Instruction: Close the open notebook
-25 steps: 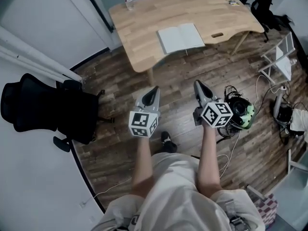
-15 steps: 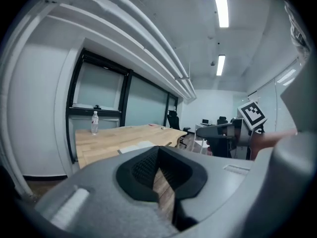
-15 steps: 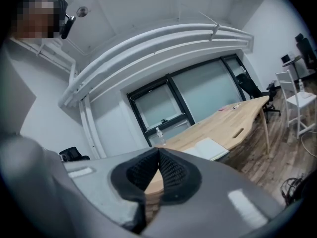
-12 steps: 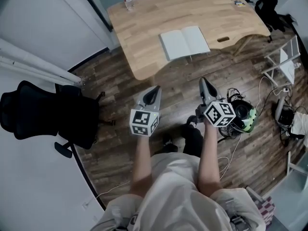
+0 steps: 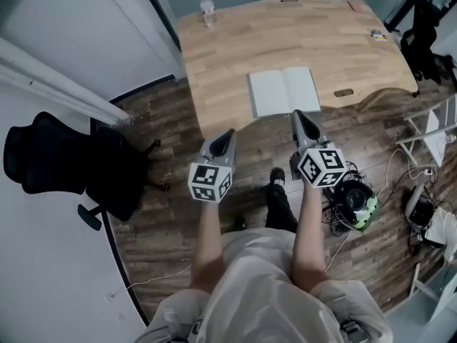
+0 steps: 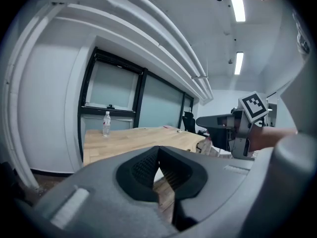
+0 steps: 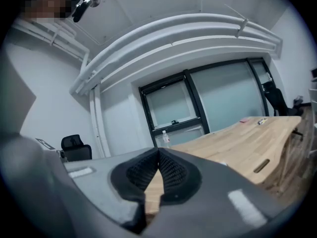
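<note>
The open notebook (image 5: 284,91) lies flat with blank white pages near the front edge of the wooden table (image 5: 300,34). My left gripper (image 5: 228,133) is shut and empty, held over the floor just short of the table's front edge, left of the notebook. My right gripper (image 5: 296,113) is shut too, with nothing in it; its tip shows at the notebook's near edge, and I cannot tell whether it touches. In the left gripper view the jaws (image 6: 158,148) meet at the tip and the right gripper (image 6: 237,128) shows beside them. The right gripper view shows closed jaws (image 7: 158,150) before the table (image 7: 237,138).
A water bottle (image 5: 208,9) stands at the table's far left corner, with small items (image 5: 377,34) at the far right. A black office chair (image 5: 64,163) stands at the left by the wall. A green-and-black device (image 5: 357,200) with cables lies on the floor at the right.
The person has walked toward the table. Both grippers have come forward, from well short of the table to its front edge, and the right one has rolled a little.
</note>
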